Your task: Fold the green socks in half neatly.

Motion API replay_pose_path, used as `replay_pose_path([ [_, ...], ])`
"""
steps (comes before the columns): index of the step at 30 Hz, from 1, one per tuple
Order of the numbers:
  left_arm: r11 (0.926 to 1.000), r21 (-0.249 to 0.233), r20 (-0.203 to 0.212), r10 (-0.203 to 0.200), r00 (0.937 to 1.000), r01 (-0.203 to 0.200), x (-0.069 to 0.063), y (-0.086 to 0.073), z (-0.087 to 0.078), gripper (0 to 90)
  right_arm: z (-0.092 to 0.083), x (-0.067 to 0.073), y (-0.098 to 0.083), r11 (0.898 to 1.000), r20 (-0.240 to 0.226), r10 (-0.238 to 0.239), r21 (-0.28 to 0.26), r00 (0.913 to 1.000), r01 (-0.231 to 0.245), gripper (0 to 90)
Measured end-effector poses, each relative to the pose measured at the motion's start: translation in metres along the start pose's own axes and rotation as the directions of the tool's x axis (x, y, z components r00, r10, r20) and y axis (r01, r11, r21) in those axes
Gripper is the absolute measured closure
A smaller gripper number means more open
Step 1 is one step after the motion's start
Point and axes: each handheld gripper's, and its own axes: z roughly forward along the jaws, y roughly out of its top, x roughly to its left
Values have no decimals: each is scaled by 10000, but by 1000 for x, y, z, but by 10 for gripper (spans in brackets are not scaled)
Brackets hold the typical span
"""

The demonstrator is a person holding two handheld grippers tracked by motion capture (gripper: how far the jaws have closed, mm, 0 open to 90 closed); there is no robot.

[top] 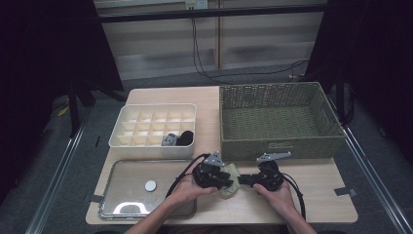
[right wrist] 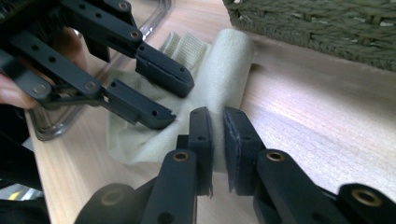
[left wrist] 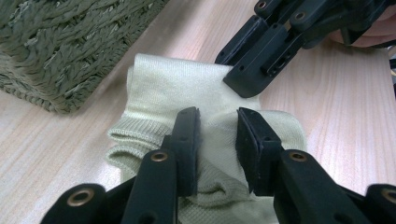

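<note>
Pale green sock (top: 233, 181) lies on the table (top: 316, 195) just near of the woven basket (top: 280, 119). Left gripper (left wrist: 218, 135) jaws pinch its bunched fabric; right gripper (right wrist: 217, 140) jaws clamp its rolled edge.

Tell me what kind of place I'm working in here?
Probably a staged recording bench in a lab or workshop, not a home: a small wooden table on bare grey floor, dark curtains at both sides, cables trailing behind. On it sit a woven basket, a divided white organiser box and a pale green sock.
</note>
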Motion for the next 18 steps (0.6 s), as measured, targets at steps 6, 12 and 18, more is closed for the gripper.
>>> replay_pose_path([
  [6,10000,-5,-43,-1,10000,1,0,0,0,697,-3,1,2,9997,-157,-24,-260,9999,20,847],
  [12,10000,-1,-80,34,10000,-34,-2,1,2,698,-6,2,2,9992,-246,-31,-412,9997,21,851],
  [18,9999,122,71,34,10000,-35,-4,4,2,694,-11,1,0,9989,-204,-49,-459,9998,39,851],
])
